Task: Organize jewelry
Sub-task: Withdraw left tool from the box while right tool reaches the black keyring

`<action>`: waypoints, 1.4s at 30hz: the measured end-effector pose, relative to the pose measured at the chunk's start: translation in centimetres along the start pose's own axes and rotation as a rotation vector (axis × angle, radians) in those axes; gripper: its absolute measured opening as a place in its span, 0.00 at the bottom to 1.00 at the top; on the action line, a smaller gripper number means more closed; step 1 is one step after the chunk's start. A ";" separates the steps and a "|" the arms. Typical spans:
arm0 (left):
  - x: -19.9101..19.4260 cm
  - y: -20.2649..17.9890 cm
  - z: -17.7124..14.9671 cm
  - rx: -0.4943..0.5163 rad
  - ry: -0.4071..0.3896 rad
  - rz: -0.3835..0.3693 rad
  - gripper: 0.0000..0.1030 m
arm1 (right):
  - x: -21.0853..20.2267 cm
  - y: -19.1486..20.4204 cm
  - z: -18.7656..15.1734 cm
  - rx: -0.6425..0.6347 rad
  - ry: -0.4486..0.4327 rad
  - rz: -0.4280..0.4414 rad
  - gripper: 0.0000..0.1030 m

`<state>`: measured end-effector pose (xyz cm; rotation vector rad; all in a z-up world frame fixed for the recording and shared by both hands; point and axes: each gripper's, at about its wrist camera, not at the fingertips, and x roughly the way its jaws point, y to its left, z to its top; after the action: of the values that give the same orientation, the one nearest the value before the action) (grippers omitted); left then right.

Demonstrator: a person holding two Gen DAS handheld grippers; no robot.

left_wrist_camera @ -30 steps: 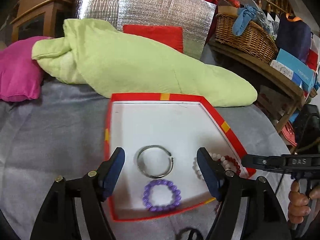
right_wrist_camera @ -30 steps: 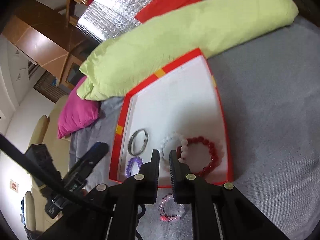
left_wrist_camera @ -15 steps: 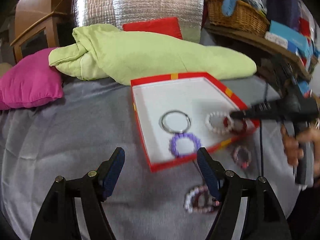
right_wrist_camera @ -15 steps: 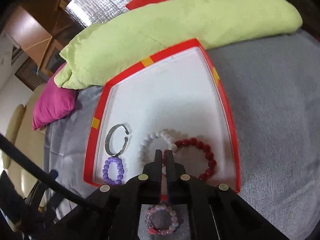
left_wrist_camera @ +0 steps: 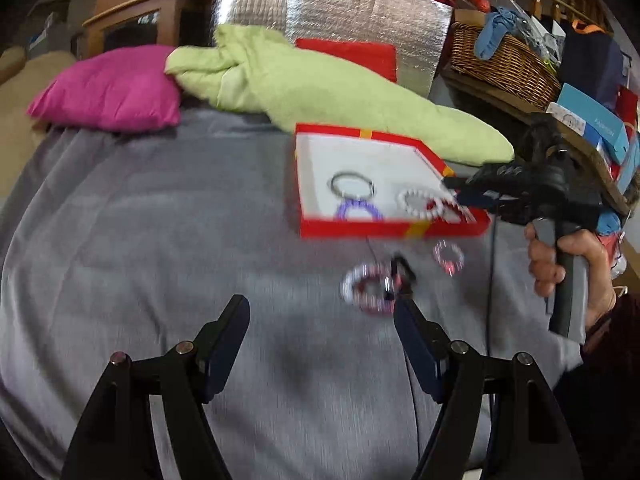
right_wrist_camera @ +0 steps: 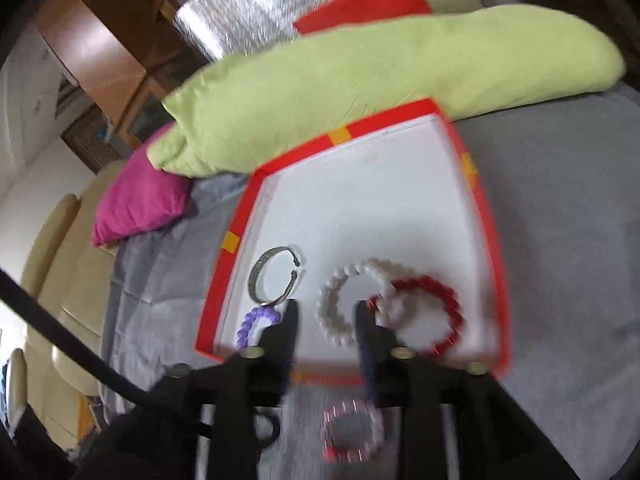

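Right gripper (right_wrist_camera: 326,312) – jaws were opening, about half apart, nothing between the pads; the tips hung over the near edge of the red box (right_wrist_camera: 496,264), just above the white bead bracelet (right_wrist_camera: 352,304), contact not clear because of blur. In the left view the same gripper (left_wrist_camera: 454,190) reached over the box's right corner, with a hand (left_wrist_camera: 568,268) on its grey handle.

Left gripper (left_wrist_camera: 322,312) – fingers stood wide apart, empty, over bare grey cover (left_wrist_camera: 160,220), clear of everything. Its right finger (left_wrist_camera: 412,328) was near a blurred bead bracelet (left_wrist_camera: 366,286) lying on the cover, not touching as far as I could tell.

Surface: grey fabric cover with a green quilt (left_wrist_camera: 340,92) bunched along the far side, a pink pillow (left_wrist_camera: 108,88) to the left, and a silver foil panel (left_wrist_camera: 328,8) with a red cushion (left_wrist_camera: 348,56) behind. Wicker basket (left_wrist_camera: 500,64) on a wooden shelf at right; wooden cabinet (right_wrist_camera: 92,40) and a beige sofa (right_wrist_camera: 52,280) off to the side.

Jewelry: the box was shallow, white inside, red rim with yellow tabs. Inside, along the near edge – silver open bangle (right_wrist_camera: 276,276), purple bead bracelet (right_wrist_camera: 254,322) just below it, the white one, and a dark red bead bracelet (right_wrist_camera: 436,312) overlapping it. Outside, on the cover just in front of the box, a pink-and-clear bead bracelet (right_wrist_camera: 352,432), with a small black loop (right_wrist_camera: 268,424) beside it.
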<state>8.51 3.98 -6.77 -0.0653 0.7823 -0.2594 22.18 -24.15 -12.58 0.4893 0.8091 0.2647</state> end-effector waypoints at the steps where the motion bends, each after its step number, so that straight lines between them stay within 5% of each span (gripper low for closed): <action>1: -0.8 0.1 -1.0 -0.017 0.012 -0.005 0.73 | -1.1 0.1 -0.5 -0.023 -0.025 -0.012 0.41; 8: -6.0 0.6 -4.4 0.009 0.013 0.045 0.73 | -6.5 0.8 -3.7 -0.106 -0.054 -0.045 0.41; 15: -7.1 3.8 -2.9 -0.060 -0.033 0.084 0.73 | -8.9 3.5 -6.0 -0.187 0.015 0.069 0.41; 31: 2.1 2.3 0.1 0.046 0.055 0.054 0.73 | -0.9 3.0 -7.2 -0.062 0.265 0.223 0.41; 37: 3.3 1.4 0.3 0.071 0.082 0.038 0.73 | 4.1 2.0 -6.7 0.123 0.372 0.206 0.41; 42: 4.5 0.4 0.2 0.124 0.109 0.055 0.73 | 5.6 1.1 -6.2 0.244 0.380 0.236 0.42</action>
<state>11.74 3.23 -9.80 0.0876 0.8733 -0.2601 21.24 -18.94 -19.18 0.7803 1.1630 0.4896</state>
